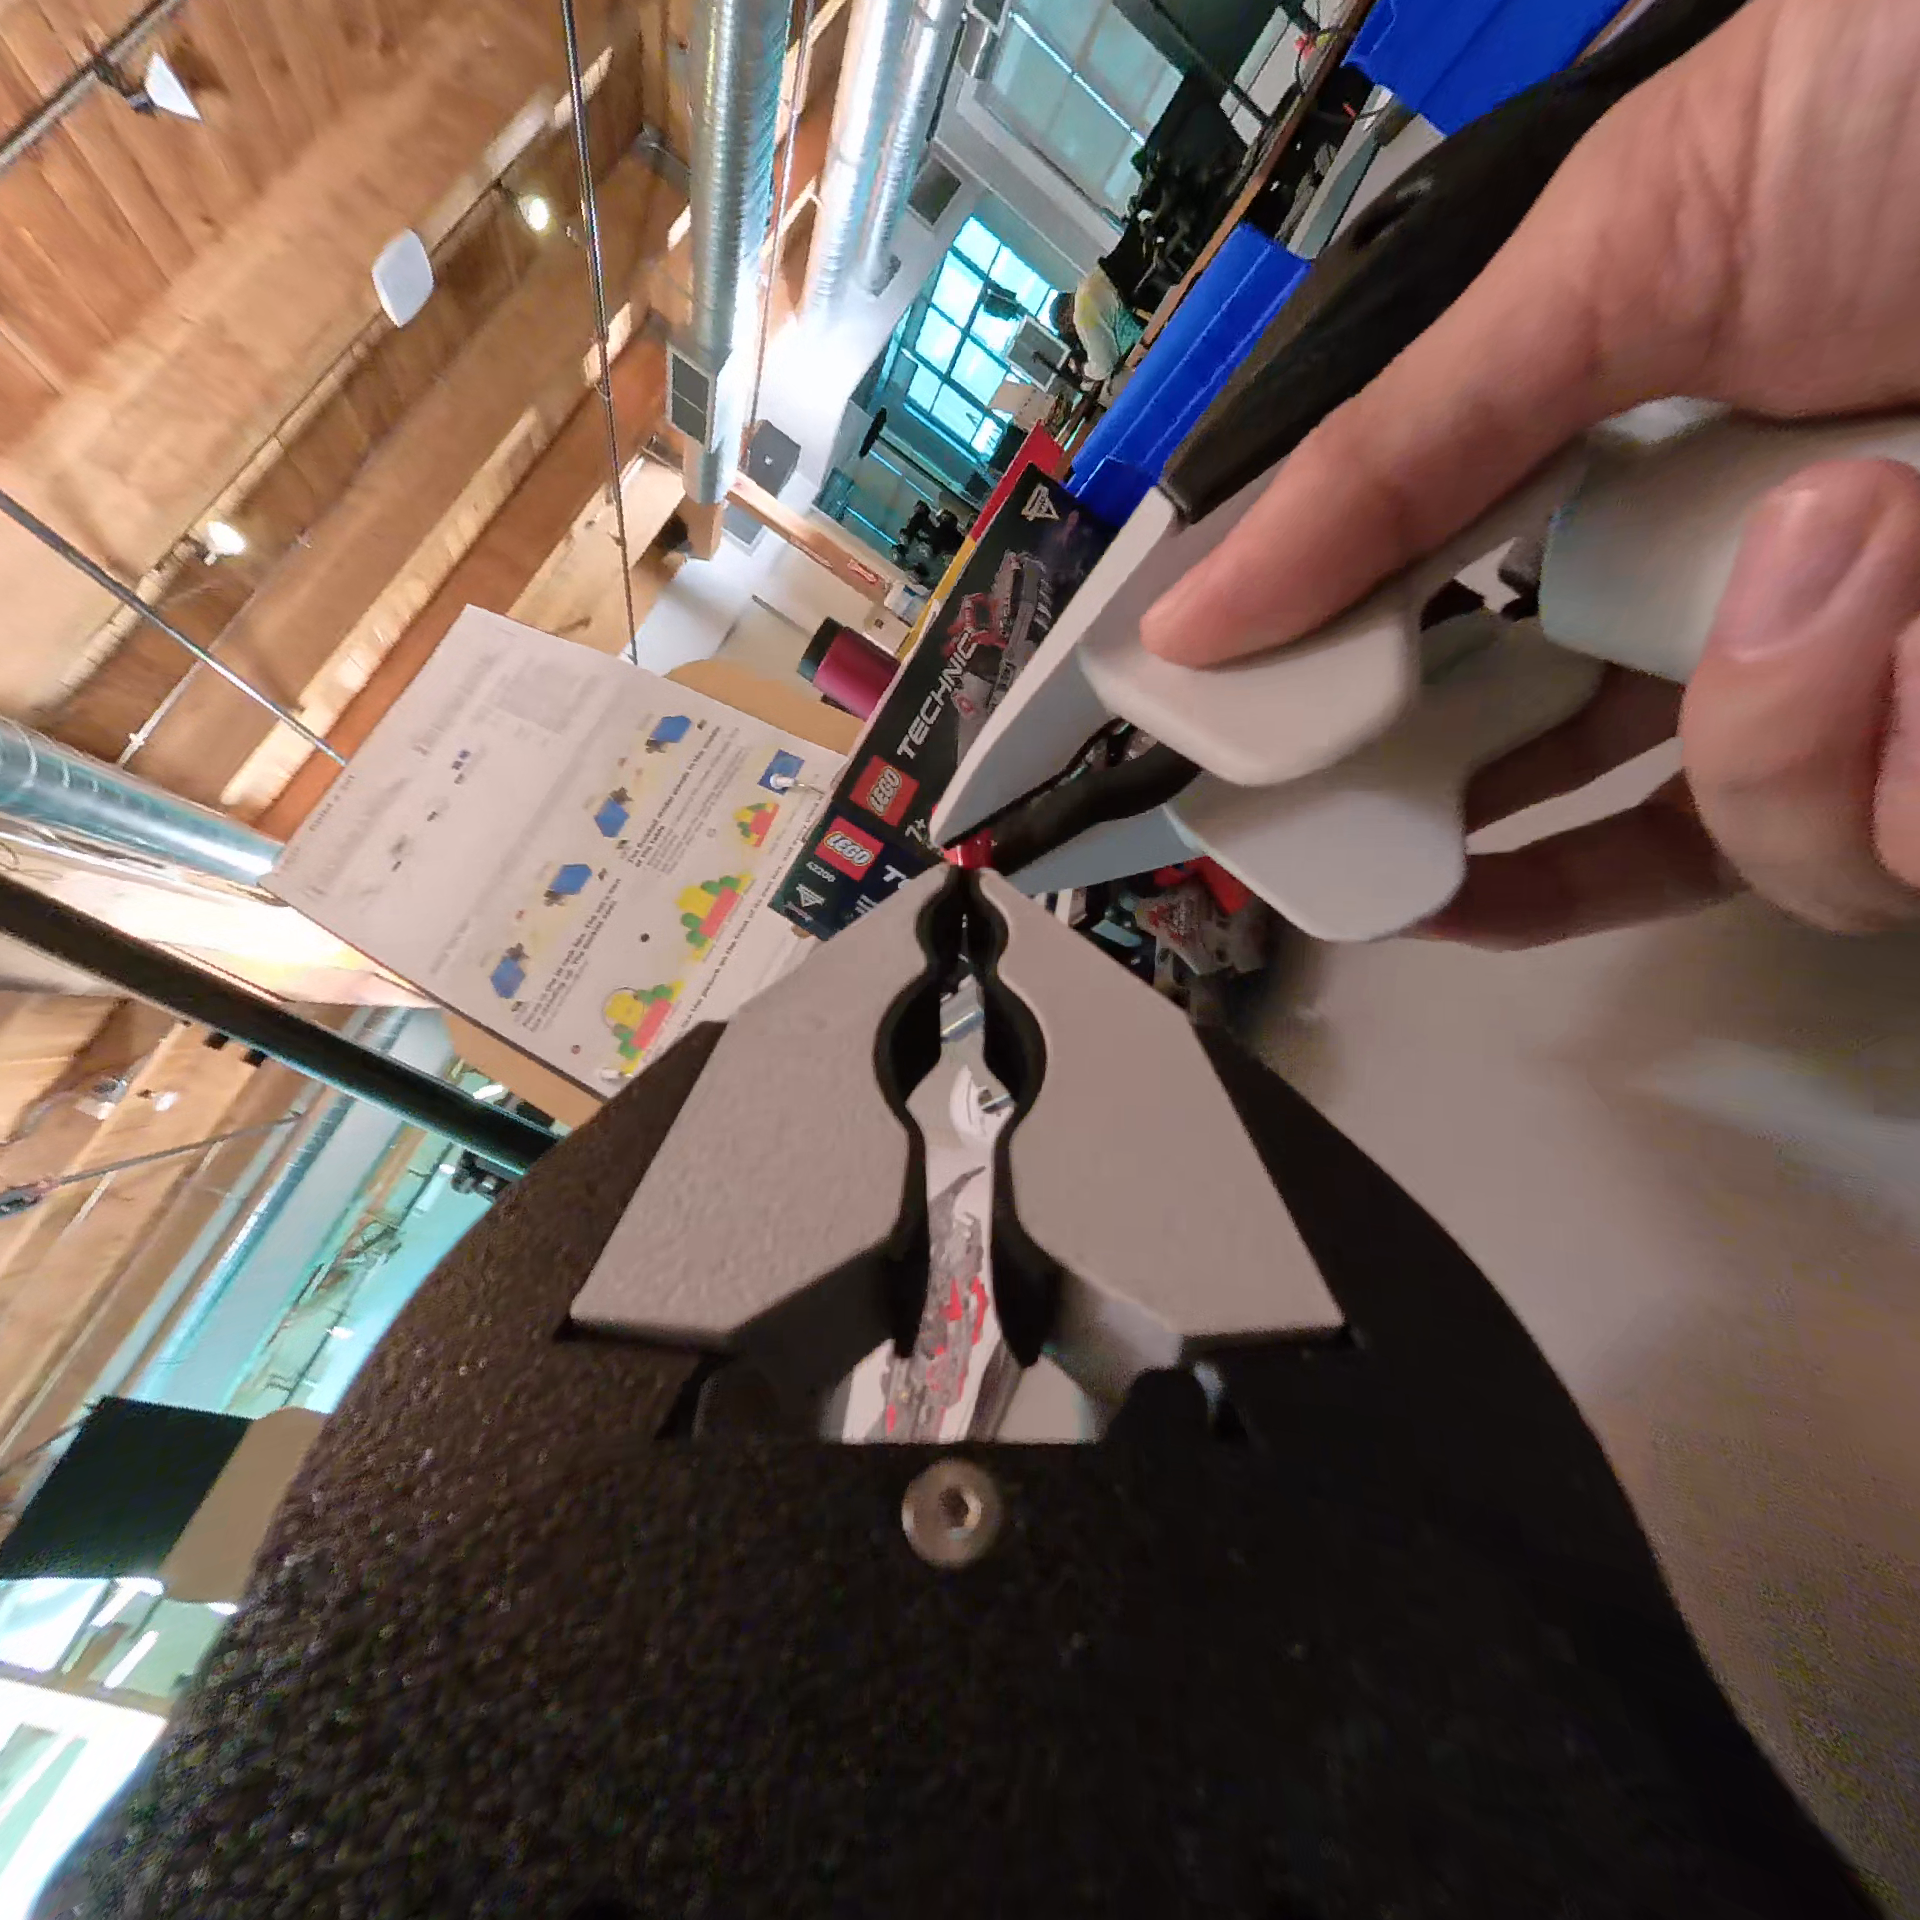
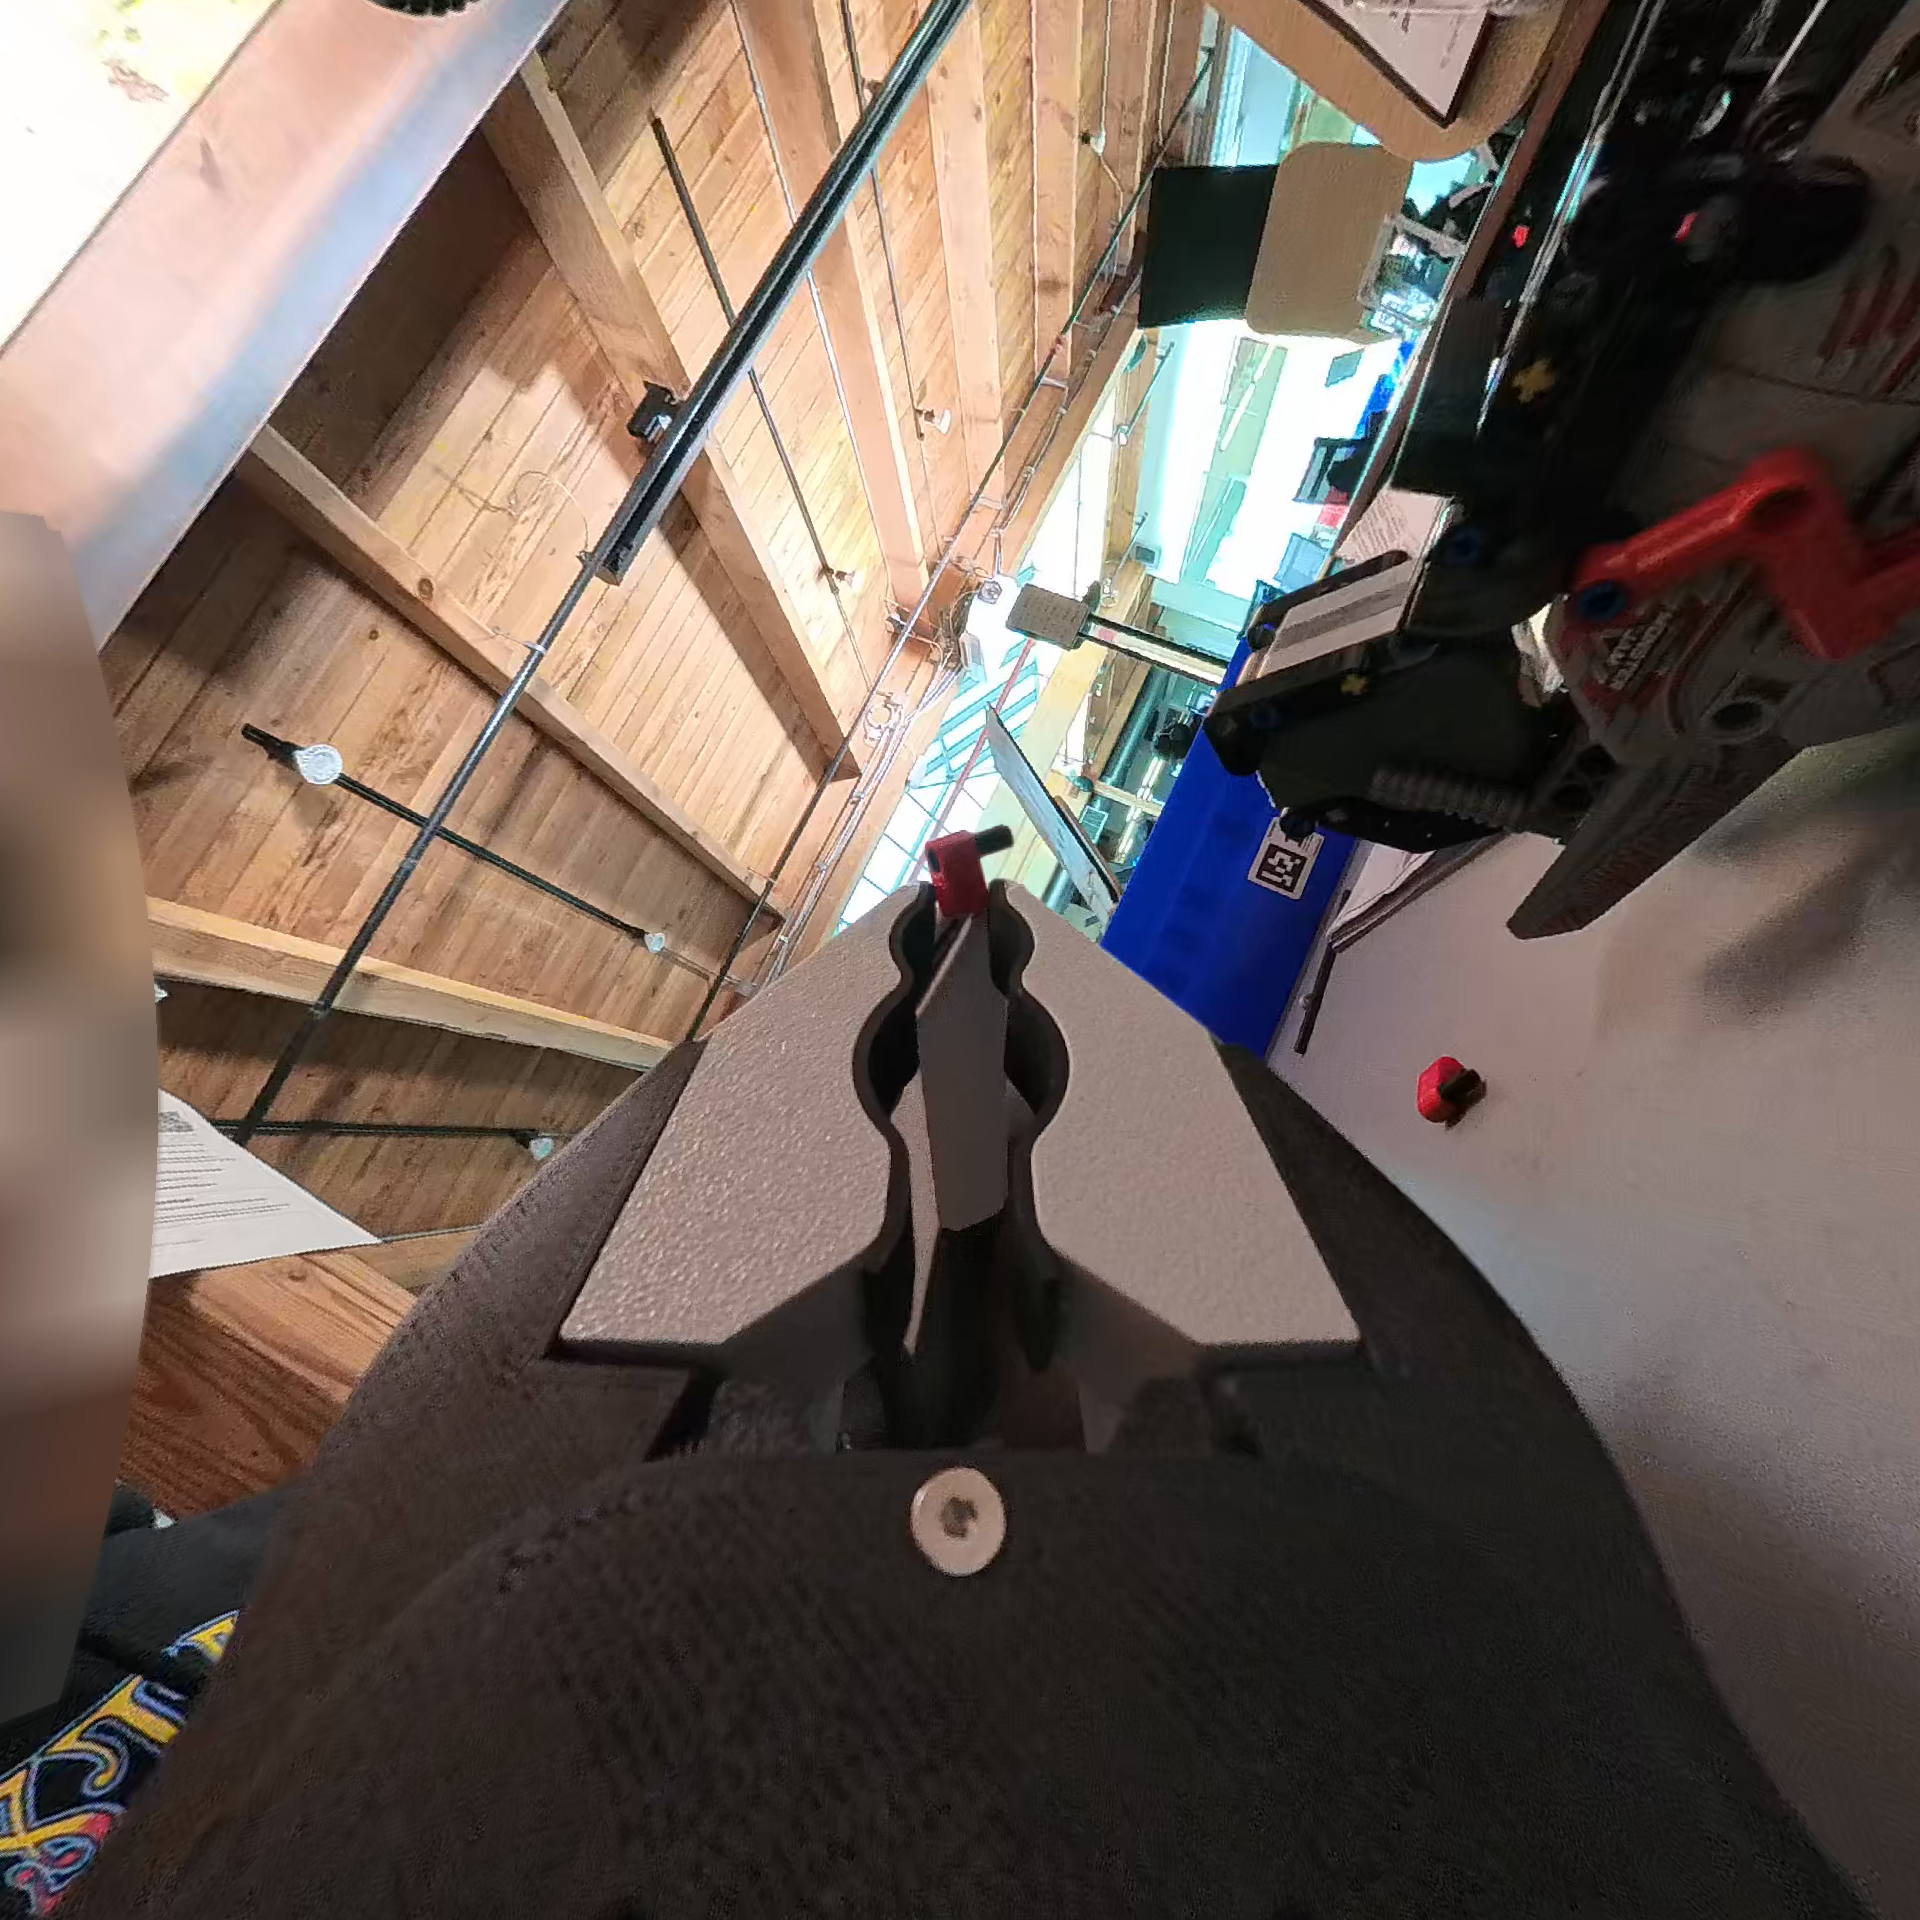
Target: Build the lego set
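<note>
My right gripper [image 2: 961,896] is shut on a small red connector [image 2: 958,871] with a black pin sticking out of its side, and holds it up in the air. In the left wrist view a hand [image 1: 1662,312] holds that right gripper [image 1: 971,847], which comes in from the upper right with the red connector [image 1: 964,854] at its tips. My left gripper [image 1: 961,883] has its fingertips together, right against the red connector from below. One grey finger [image 2: 961,1091] of the left gripper shows through the gap behind my right fingers.
The partly built black, grey and red model [image 2: 1662,644] stands on the light table [image 2: 1714,1247] at the upper right. Another red connector with a black pin [image 2: 1447,1089] lies on the table. Beyond are a blue bin [image 2: 1216,883], the set's box [image 1: 935,717] and a printed sheet [image 1: 561,831]. The tips of both grippers are at nearly the same place.
</note>
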The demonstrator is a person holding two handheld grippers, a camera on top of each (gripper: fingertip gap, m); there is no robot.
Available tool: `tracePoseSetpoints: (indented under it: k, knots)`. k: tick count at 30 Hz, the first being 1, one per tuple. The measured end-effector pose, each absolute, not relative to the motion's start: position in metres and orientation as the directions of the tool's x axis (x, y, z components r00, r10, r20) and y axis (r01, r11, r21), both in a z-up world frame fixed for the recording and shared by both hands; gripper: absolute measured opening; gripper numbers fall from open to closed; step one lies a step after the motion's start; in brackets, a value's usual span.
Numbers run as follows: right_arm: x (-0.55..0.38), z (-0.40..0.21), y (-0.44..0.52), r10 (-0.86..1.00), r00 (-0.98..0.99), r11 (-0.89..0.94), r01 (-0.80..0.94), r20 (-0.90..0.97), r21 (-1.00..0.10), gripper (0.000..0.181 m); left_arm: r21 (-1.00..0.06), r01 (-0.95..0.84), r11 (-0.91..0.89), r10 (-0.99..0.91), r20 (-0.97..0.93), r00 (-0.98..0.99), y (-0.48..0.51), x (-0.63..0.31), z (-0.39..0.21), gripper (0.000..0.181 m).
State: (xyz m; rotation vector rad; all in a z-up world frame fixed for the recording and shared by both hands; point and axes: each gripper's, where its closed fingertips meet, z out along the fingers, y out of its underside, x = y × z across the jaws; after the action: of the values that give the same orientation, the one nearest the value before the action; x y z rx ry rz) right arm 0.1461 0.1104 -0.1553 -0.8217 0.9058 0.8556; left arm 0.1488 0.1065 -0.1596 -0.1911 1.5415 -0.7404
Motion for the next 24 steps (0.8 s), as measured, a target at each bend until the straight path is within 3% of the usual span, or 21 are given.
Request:
tracePoseSetpoints:
  k: [2,7,24]
  knots:
    - [0.147,-0.157,0.111,0.250,0.363,0.425,-0.874,-0.898,-0.235,0.008,-0.523,0.333,0.785,-0.512,-0.849,-0.127,0.104,0.148,-0.160,0.000]
    - [0.145,-0.154,0.111,0.302,0.331,0.417,-0.889,-0.894,-0.188,0.008,-0.533,0.349,0.771,-0.520,-0.843,-0.137,0.103,0.147,-0.159,0.020]
    - [0.132,-0.147,0.111,0.394,0.292,0.360,-0.921,-0.872,-0.146,0.008,-0.639,0.388,0.665,-0.587,-0.767,-0.258,0.096,0.134,-0.147,0.016]
